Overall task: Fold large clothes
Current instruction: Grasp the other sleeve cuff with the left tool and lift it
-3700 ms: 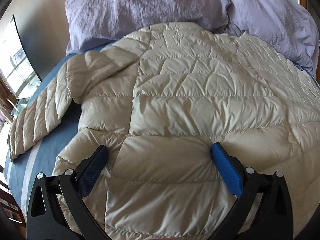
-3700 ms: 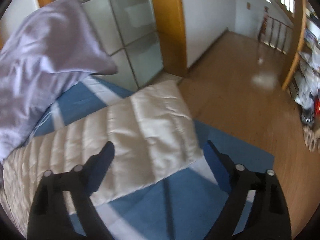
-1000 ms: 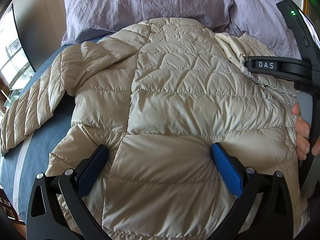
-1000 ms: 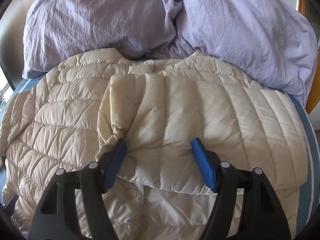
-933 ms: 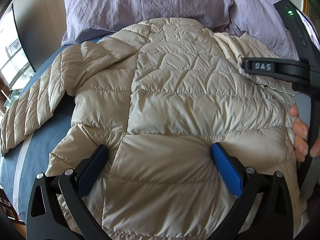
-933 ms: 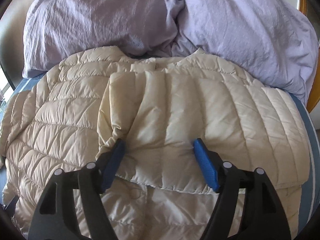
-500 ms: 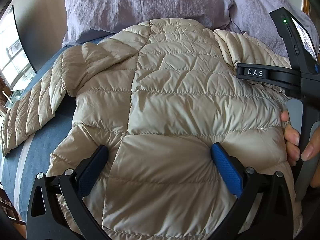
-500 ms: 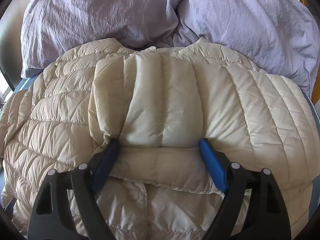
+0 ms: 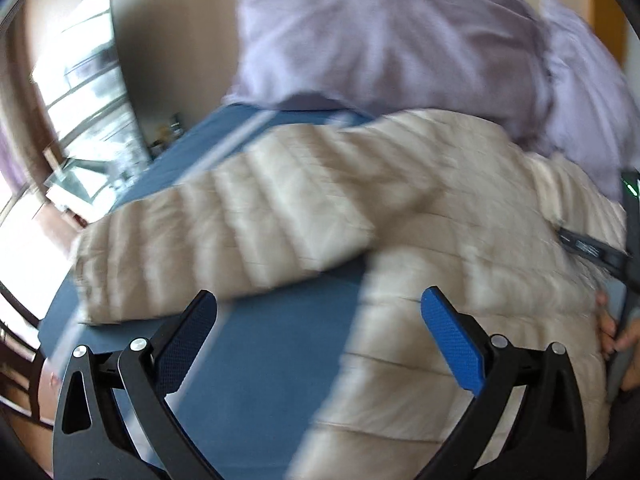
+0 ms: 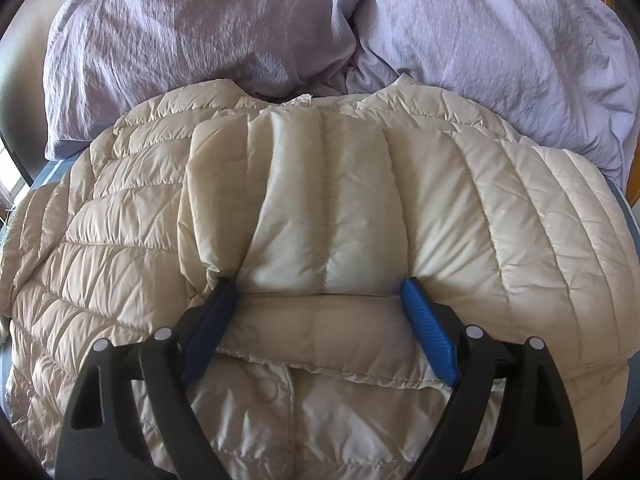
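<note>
Cream quilted down jacket (image 9: 460, 248) on blue striped bedsheet (image 9: 272, 360); left wrist view: unfolded sleeve (image 9: 224, 232) stretches up-left of left gripper (image 9: 318, 320), long axis slanting across bed; fingers spread, empty, nearest hand for it; right wrist view: right gripper (image 10: 316, 312) jaws just widened, straddling folded sleeve (image 10: 324, 208), not pinching.

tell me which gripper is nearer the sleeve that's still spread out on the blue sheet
Left. The left gripper hangs open just short of the outstretched sleeve; the right gripper is across the jacket, on the folded sleeve.
</note>
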`<state>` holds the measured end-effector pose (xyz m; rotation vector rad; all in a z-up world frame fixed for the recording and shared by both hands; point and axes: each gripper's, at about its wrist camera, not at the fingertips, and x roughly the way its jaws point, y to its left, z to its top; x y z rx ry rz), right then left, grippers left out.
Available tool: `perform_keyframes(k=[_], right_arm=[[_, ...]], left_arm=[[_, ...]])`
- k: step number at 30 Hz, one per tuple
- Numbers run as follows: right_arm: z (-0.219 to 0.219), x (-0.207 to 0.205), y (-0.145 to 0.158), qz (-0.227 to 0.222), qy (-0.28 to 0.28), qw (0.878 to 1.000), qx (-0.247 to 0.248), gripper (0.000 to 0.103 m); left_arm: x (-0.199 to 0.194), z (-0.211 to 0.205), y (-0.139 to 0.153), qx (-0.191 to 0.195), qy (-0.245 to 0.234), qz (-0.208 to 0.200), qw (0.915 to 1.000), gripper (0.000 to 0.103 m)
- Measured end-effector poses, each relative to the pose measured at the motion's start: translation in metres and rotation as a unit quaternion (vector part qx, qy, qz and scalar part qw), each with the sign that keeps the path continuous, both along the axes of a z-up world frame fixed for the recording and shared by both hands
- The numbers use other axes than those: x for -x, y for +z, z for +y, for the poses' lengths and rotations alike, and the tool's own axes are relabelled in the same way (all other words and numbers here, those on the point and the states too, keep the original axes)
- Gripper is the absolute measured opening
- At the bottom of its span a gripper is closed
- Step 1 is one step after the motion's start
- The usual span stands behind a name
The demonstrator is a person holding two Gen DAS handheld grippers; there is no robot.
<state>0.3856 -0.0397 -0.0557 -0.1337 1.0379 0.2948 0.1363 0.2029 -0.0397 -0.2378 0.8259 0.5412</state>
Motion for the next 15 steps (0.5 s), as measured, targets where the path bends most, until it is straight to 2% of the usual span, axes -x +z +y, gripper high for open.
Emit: perform_keyframes(k=[3,8,15], right_arm=[[-0.001,-0.001,0.000,0.001,0.000,1.000,-0.005,0.091],[-0.001,-0.002,0.000,0.003,0.002,1.000,-0.014,0.094],[-0.003,-0.003,0.000,0.006,0.005,0.999,-0.031,0.098]], left_arm=[[0.013,0.036,0.001,0.008,0.042,0.001,0.9991,0.102],[0.035,0.087,-0.005,0.001,0.105,0.009,0.9944,0.102],[0.053,0.136,-0.020,0.032,0.166,0.028,0.9853,0.102]])
